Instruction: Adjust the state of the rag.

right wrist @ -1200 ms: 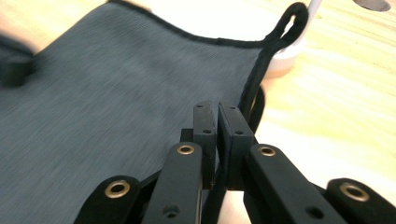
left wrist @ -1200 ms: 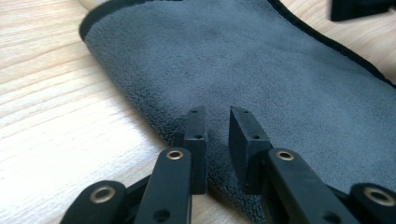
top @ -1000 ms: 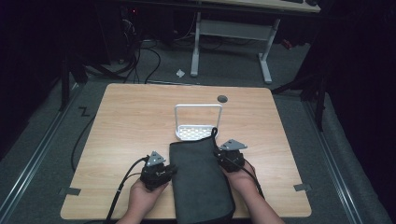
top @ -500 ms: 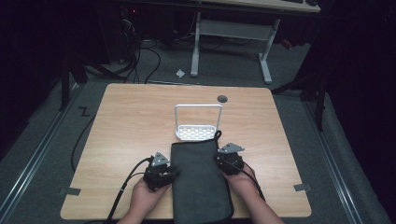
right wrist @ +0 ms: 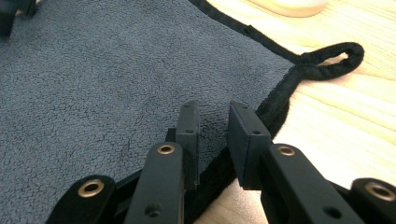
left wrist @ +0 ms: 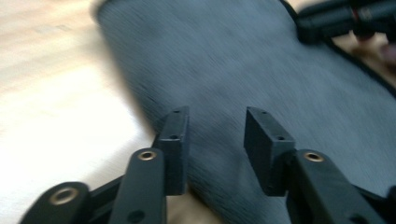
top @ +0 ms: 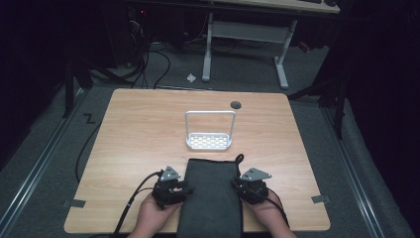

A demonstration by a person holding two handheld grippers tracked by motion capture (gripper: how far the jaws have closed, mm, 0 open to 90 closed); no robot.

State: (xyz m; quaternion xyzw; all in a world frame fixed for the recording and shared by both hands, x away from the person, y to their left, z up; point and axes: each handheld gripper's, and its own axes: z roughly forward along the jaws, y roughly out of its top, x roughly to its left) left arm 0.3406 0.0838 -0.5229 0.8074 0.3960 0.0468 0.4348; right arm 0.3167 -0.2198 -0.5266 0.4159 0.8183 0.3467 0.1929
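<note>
Both the left hand-held gripper (top: 171,191) and right hand-held gripper (top: 251,187) have just spread their jaws, pinching nothing, leaving the dark towel (top: 212,196) flat at the tabletop's (top: 138,129) near edge, apparently released.

Right tool (right wrist: 212,135) points along a dark grey towel (right wrist: 102,79) spread flat on the light wood worktop (right wrist: 345,116). Its two black jaws stand a little apart and have just been opening; the towel's black-trimmed edge runs under the gap, pads not pressing it. A black hanging loop (right wrist: 334,58) sticks out from the towel's corner onto the wood, upper right. A pale rounded shape (right wrist: 292,5) sits at the top edge, too cropped to identify. Dark tool part at top left corner (right wrist: 14,14), blurred.
</note>
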